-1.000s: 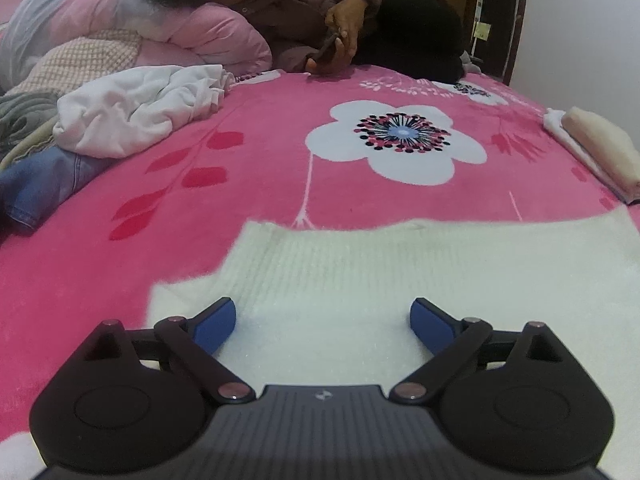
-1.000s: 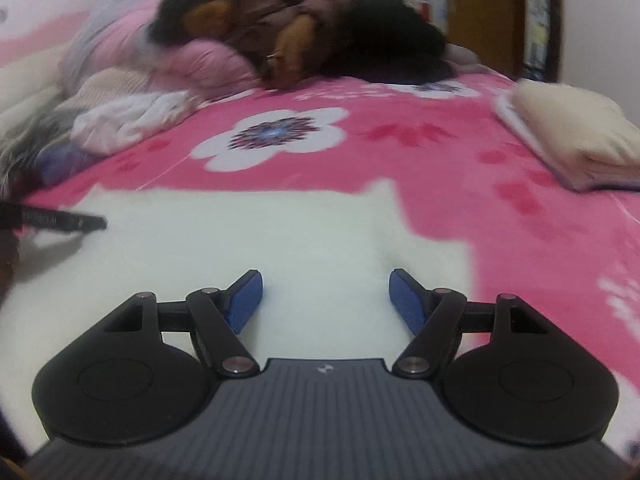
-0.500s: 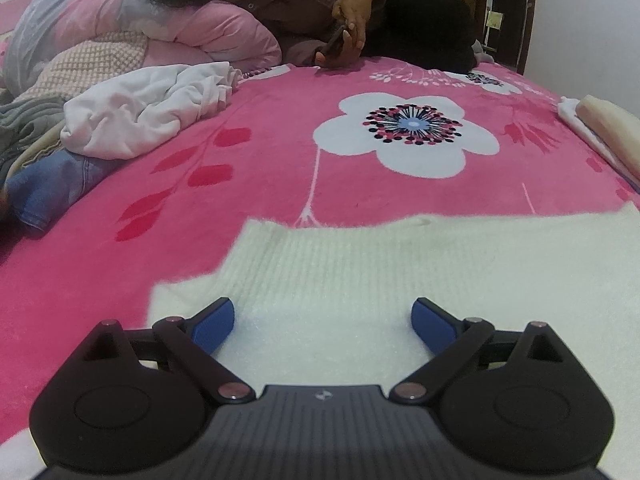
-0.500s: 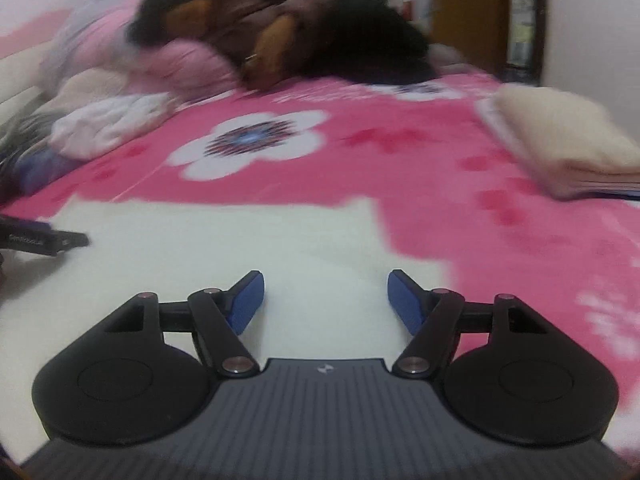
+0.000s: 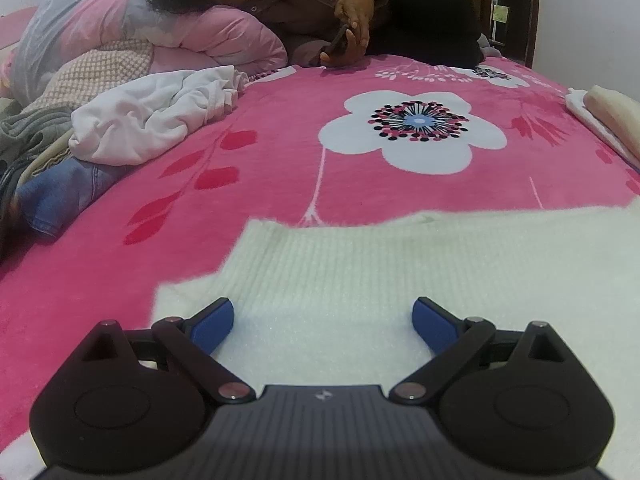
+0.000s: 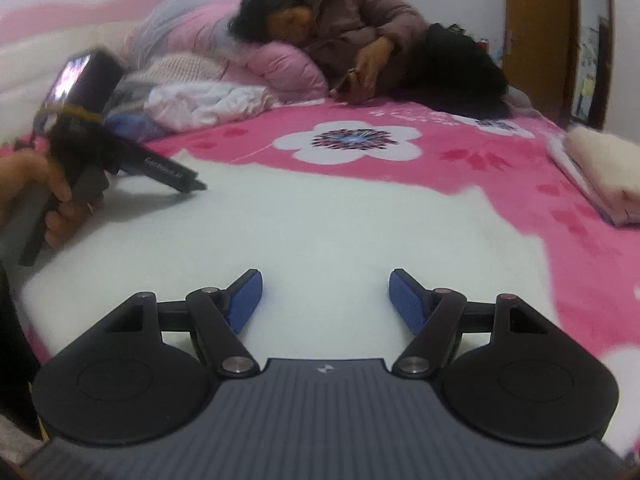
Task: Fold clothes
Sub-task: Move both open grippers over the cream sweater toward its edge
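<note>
White knit sweater [image 5: 400, 280] lies flat on pink floral blanket [image 5: 280, 160] of bed. Left claw [image 5: 323, 318] released, blue pads spread wide over sweater's ribbed edge, gripping nothing. Right claw [image 6: 326, 300] likewise released above sweater. Unfolded clothes pile [image 5: 152, 116] far left; folded stack [image 6: 600, 172] far right. Person lies at bed's far end.

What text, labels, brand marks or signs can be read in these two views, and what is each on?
Script lettering on the left gripper finger: too blurred to read.
Small white logo on the left gripper's body: a symbol, no letters.
Same logo on the right gripper's body: no letters.
Yellow note by the doorway: too small to read.
Nothing else is legible.
</note>
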{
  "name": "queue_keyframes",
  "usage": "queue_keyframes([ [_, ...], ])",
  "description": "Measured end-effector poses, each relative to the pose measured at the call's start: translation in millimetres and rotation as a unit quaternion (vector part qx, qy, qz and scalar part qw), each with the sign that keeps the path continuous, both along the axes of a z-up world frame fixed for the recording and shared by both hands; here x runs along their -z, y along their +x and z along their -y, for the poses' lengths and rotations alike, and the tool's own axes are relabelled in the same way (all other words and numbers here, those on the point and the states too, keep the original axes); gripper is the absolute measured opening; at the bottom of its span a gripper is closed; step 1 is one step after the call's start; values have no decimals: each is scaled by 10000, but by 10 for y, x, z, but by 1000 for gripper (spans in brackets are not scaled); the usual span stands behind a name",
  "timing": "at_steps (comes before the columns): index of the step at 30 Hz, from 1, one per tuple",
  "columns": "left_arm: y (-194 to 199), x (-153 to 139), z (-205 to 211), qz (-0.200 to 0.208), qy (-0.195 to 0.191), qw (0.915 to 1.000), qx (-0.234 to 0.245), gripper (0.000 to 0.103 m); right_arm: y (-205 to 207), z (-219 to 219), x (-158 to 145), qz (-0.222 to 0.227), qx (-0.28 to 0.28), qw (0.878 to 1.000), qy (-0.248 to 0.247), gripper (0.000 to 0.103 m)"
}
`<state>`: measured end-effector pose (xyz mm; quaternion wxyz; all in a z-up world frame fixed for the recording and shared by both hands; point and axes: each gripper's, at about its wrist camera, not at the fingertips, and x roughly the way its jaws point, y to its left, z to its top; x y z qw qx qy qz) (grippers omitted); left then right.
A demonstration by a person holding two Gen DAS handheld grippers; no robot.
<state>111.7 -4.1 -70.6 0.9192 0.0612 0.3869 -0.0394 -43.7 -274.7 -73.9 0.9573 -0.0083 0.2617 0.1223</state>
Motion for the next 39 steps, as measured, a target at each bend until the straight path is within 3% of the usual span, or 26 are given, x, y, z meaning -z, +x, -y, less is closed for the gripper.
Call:
queue_keyframes([
  [4,-9,5,-1,29,12,10000,-2,97,-168,276,-77,-58,709,9971,-265,71],
  [15,-10,10,9,48,42,10000,8,97,-253,-341,-161,441,-266,9987,-63,73],
  [20,-11,10,8,52,47,10000,10,97,-214,-404,-43,421,-425,9982,-2,79],
  [33,-43,17,-15,141,-29,9999,15,98,-194,-464,161,449,-664,9967,157,82],
  [39,-415,-272,-128,557,-252,9979,224,98,-196,-452,177,491,-684,9962,203,82],
])
